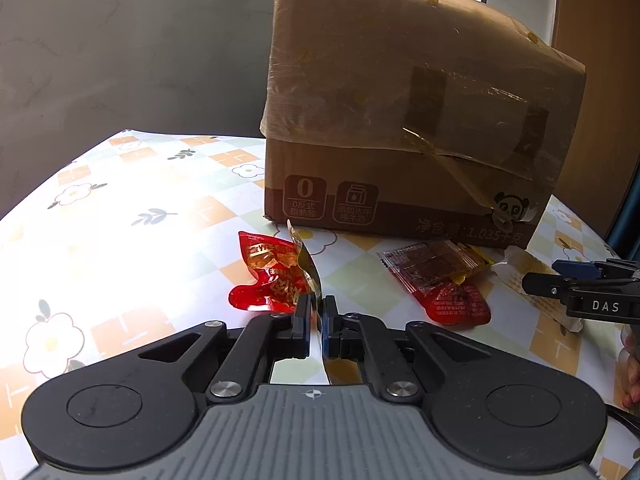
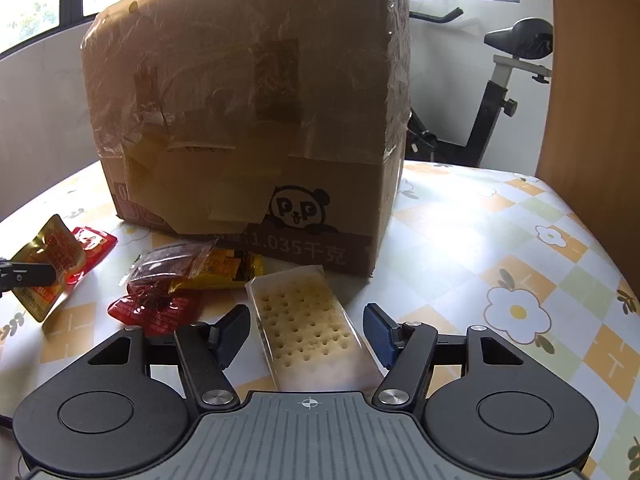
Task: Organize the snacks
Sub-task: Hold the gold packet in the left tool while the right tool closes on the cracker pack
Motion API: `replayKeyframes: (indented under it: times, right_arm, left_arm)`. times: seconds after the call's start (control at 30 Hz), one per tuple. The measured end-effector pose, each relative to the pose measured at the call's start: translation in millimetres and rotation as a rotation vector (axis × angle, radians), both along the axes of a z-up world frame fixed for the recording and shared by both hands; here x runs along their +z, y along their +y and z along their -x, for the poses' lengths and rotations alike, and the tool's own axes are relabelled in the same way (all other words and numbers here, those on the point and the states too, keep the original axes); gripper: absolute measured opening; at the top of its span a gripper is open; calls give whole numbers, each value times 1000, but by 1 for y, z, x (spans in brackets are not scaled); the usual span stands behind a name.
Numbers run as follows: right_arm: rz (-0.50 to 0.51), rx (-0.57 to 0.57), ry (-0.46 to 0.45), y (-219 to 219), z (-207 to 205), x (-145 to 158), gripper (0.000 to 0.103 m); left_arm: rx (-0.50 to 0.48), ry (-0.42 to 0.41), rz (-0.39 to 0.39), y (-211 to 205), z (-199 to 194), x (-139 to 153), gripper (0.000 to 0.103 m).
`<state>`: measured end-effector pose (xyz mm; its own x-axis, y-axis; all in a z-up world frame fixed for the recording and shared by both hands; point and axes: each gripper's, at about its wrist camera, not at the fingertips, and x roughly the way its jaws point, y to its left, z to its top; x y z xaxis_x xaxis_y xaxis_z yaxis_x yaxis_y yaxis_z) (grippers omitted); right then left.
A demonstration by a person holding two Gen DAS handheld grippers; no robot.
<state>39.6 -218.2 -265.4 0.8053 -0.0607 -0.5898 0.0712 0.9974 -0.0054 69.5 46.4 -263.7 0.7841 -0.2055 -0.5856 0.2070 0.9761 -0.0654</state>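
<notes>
My left gripper (image 1: 318, 307) is shut on a thin gold-edged snack packet (image 1: 307, 268), seen edge-on; the same packet shows gold and red at the left of the right wrist view (image 2: 48, 264). A crumpled red packet (image 1: 266, 276) lies just beyond it. A clear dark packet with a red end (image 1: 436, 276) and a yellow packet (image 2: 224, 268) lie before the taped cardboard box (image 1: 400, 120). My right gripper (image 2: 306, 330) is open, its fingers on either side of a wrapped cracker pack (image 2: 308, 320) lying on the table.
The tall box (image 2: 248, 112) stands at the back of the flowered tablecloth (image 2: 500, 248). An exercise bike (image 2: 504, 80) stands behind the table on the right, beside a wooden panel (image 2: 592, 80). A grey wall (image 1: 120, 60) lies behind on the left.
</notes>
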Motion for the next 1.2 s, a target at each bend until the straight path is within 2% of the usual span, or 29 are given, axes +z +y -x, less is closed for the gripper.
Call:
replayKeyframes:
  times: [0.2, 0.5, 0.67, 0.87, 1.0, 1.2]
  right_arm:
    - [-29, 7, 11, -5, 0, 1, 60]
    - [4, 6, 61, 3, -9, -5, 58]
    - [28, 0, 77, 5, -13, -7, 58]
    - [41, 1, 80, 8, -13, -7, 58]
    - [42, 2, 81, 8, -13, -7, 58]
    - [43, 3, 81, 8, -13, -7, 59]
  left_arm:
    - [-12, 5, 7, -3, 2, -1, 6]
    - [-39, 19, 13, -6, 2, -4, 6]
    - [-28, 70, 8, -5, -2, -13, 6]
    - [-14, 69, 7, 0, -4, -13, 6]
    - [-2, 59, 18, 3, -7, -8, 12]
    - [7, 49, 20, 3, -13, -7, 13]
